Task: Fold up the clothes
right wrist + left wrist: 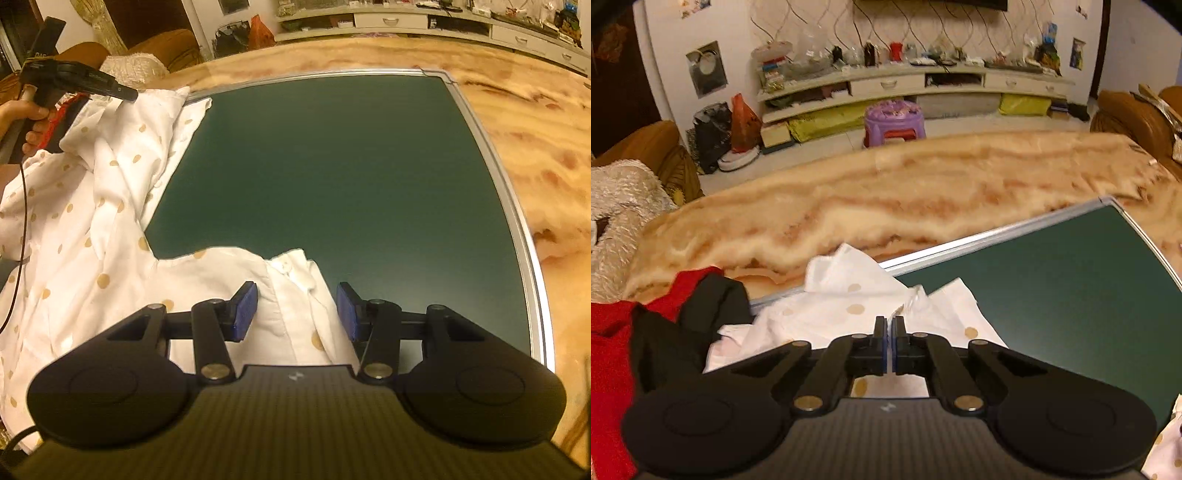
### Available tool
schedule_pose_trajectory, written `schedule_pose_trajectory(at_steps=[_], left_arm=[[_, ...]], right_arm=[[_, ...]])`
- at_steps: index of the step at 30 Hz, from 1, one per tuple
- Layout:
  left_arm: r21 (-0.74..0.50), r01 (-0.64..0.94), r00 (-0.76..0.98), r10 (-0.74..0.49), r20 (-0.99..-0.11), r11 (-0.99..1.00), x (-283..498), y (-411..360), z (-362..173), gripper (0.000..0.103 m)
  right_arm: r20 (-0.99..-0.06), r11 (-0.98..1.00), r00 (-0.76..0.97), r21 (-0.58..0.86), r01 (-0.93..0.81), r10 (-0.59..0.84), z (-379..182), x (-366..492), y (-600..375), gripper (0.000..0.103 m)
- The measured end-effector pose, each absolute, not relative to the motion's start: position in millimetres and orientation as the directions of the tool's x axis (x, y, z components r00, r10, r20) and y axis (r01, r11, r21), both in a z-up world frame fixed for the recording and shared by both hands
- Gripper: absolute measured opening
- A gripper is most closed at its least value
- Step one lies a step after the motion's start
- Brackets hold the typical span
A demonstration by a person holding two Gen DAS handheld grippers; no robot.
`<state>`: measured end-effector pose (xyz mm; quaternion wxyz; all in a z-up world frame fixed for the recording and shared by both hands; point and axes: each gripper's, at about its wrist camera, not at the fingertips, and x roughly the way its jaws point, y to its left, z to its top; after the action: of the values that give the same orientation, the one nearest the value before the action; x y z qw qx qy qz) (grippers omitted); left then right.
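A white shirt with beige dots (849,306) lies crumpled on the left part of a dark green board (1052,288). My left gripper (890,323) is shut, with a fold of the shirt's edge pinched at its tips. In the right wrist view the shirt (92,240) spreads down the left side, and the left gripper (125,94) holds its far corner slightly raised. My right gripper (295,310) is open over the near edge of the shirt. The buttoned strip lies between its blue pads (245,310), and neither pad presses on it.
The green board (332,166) has a silver frame and rests on a marble-patterned table (554,147). A red garment (609,350) and a black one (701,306) are heaped left of the shirt. A hand (29,110) and a cable (24,221) are at the left. A purple stool (894,118) stands beyond the table.
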<state>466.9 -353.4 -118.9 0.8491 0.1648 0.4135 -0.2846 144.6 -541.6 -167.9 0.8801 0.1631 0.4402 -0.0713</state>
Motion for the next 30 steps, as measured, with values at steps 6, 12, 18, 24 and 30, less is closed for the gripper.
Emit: schedule_pose_trajectory(at_steps=[6, 12, 18, 24, 30], left_arm=[[-0.010, 0.590, 0.501, -0.376, -0.780, 0.807, 473.7, -342.0, -94.8, 0.001], [-0.057, 0.585, 0.512, -0.423, -0.747, 0.809, 475.0, -338.3, -61.9, 0.001], [-0.055, 0.548, 0.545, -0.407, -0.733, 0.835, 479.3, -307.2, -35.1, 0.001], [-0.035, 0.477, 0.545, -0.326, -0.773, 0.878, 503.7, -256.8, -62.0, 0.001], [-0.080, 0.460, 0.495, -0.330, -0.804, 0.885, 520.6, -235.7, -96.1, 0.002]], right_arm=[[-0.797, 0.953, 0.603, 0.215, 0.212, 0.045, -168.7, 144.2, -521.1, 0.010], [-0.590, 0.833, 0.771, 0.532, 0.151, 0.238, -116.1, 107.7, -532.2, 0.008], [-0.305, 0.707, 0.818, 0.688, -0.164, 0.487, -37.1, 87.0, -490.8, 0.008], [-0.230, 0.534, 0.623, 0.766, -0.358, 0.747, -47.9, 144.7, -394.4, 0.008], [-0.253, 0.443, 0.478, 0.829, -0.342, 0.841, -92.5, 198.2, -319.9, 0.008]])
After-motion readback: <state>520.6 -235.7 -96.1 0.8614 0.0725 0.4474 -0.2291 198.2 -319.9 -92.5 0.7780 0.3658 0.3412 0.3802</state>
